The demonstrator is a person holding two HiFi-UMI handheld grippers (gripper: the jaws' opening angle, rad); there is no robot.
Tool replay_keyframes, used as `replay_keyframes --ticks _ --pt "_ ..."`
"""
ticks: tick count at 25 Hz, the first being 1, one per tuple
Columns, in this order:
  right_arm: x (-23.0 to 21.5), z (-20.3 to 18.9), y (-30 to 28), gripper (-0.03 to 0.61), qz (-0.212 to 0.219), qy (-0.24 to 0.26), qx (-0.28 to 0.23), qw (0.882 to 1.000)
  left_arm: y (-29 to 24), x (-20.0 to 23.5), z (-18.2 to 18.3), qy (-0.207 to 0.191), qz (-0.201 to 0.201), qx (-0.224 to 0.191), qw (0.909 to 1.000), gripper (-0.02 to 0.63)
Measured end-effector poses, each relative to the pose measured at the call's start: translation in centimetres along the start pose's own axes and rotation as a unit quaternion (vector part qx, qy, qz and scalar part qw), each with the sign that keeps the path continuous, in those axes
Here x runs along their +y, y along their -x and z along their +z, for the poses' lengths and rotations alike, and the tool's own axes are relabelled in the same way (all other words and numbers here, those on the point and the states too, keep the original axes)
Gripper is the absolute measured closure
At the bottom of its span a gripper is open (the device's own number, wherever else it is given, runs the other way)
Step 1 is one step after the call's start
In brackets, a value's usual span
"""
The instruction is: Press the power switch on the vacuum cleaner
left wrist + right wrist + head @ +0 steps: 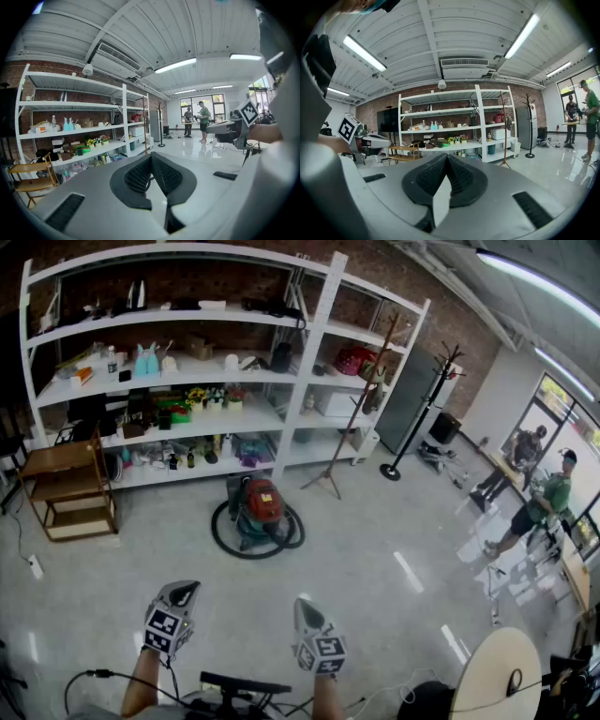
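In the head view, I see the vacuum cleaner (pixel 259 510), red and dark, on the floor just in front of the white shelving (pixel 187 371), with its hose looped around it. My left gripper (pixel 184 591) and right gripper (pixel 303 606) sit low in the frame, side by side and well apart from the machine.

In the left gripper view, the fingertips (pixel 138 176) are pressed together with nothing between them. The shelving is beyond them on the left.

In the right gripper view, the fingertips (pixel 426 177) also meet tip to tip and hold nothing. They point toward the shelving.
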State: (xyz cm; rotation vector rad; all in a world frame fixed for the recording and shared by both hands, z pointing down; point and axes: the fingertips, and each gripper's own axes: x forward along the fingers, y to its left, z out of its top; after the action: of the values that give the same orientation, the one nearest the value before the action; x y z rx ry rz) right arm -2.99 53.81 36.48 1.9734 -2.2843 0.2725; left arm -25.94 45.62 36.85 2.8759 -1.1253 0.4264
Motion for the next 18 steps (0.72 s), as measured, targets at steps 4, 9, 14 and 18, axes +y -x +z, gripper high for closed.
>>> replay_keyframes --ticks 4,9,14,18 --pt "-0.4 -0.1 0.1 0.569 0.004 -0.008 -0.001 1.000 -0.5 -0.6 0.0 -0.001 -0.001 -0.001 1.0000 0.621" --pt "-1.0 -0.3 0.1 0.568 0.015 -0.043 -0.008 0.999 -1.1 -0.9 -0.2 -0.003 -0.001 0.002 1.0000 0.621" --pt "-2.0 -0.3 -0.2 0.568 0.015 -0.033 -0.004 0.999 -2.1 -1.4 -0.1 -0.006 -0.002 0.007 1.0000 0.621" --pt "-2.8 -0.4 -0.2 0.566 0.017 -0.035 -0.006 0.999 -3.0 -2.2 -0.2 -0.007 -0.007 0.009 0.9999 0.621"
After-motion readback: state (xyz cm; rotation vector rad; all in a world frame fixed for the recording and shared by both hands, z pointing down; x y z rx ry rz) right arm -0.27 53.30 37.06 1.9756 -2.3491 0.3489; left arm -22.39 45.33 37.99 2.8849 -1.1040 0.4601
